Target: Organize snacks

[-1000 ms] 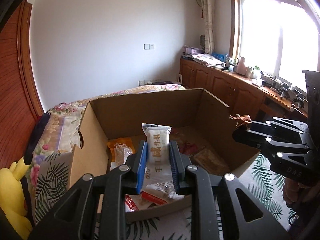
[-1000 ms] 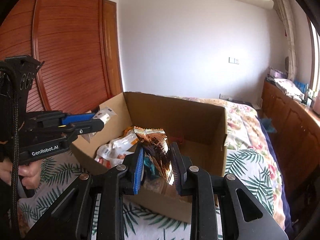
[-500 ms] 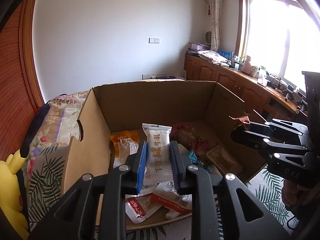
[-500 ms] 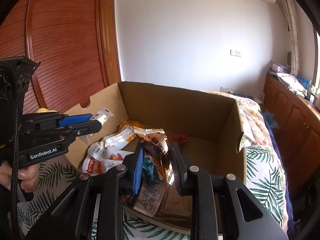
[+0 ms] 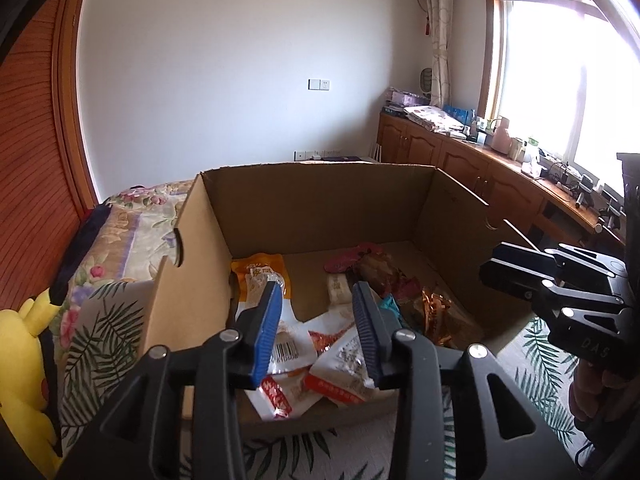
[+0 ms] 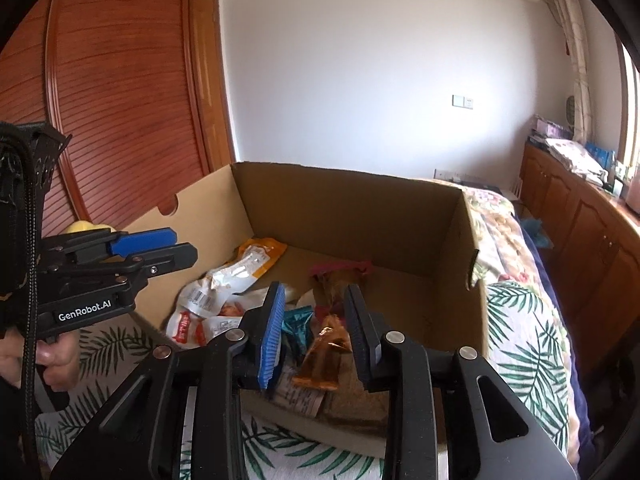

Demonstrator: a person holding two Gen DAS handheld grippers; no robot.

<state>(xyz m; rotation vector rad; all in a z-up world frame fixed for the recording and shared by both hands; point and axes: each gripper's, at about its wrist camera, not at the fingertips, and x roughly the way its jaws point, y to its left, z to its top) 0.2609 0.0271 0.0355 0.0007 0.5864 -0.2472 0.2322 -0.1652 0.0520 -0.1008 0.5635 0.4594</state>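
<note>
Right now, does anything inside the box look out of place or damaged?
Nothing looks damaged or spilled. The snack packets lie in a loose, overlapping heap at the near end of the cardboard box, not in rows. The far floor of the box is bare. Both the left gripper and the right gripper are open and hold nothing.

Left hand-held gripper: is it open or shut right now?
Open. The left hand-held gripper has its jaws spread with nothing between them; the snack packets lie loose below in the cardboard box.
</note>
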